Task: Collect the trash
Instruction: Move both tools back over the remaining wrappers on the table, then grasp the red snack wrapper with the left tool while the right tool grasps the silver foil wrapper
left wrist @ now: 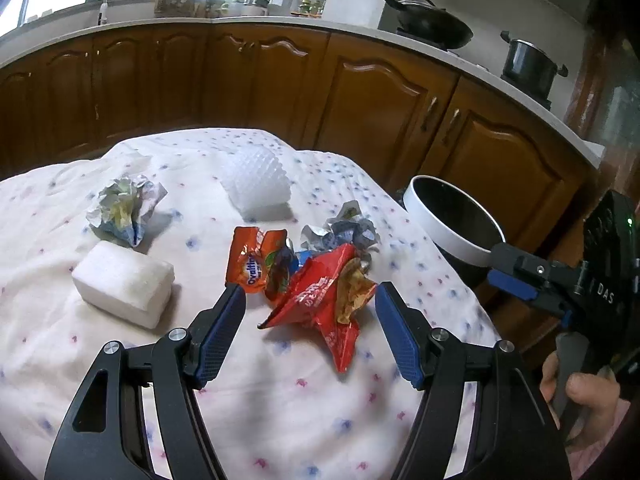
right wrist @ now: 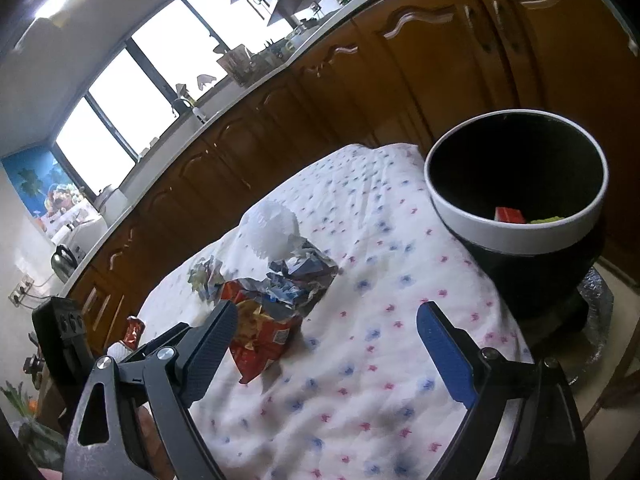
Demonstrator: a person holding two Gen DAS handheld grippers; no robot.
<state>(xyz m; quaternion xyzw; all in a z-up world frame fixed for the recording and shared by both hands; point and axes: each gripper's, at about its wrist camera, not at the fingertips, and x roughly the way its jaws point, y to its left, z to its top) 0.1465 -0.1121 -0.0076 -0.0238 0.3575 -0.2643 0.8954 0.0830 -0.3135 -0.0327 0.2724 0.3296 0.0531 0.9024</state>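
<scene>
Left gripper [left wrist: 310,300] released, straddling red wrapper [left wrist: 320,300]; right gripper [right wrist: 324,328] released, empty. Risk: jaws snag the cloth [left wrist: 280,400] or possibly nab the orange wrapper [left wrist: 250,262] too.

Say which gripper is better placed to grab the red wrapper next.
Left. The left gripper is open astride the red wrapper; the right gripper has it off beside one finger.

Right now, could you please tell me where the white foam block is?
In the left wrist view, the white foam block lies on the tablecloth at left, below a crumpled foil wrapper and left of the orange wrapper.
</scene>
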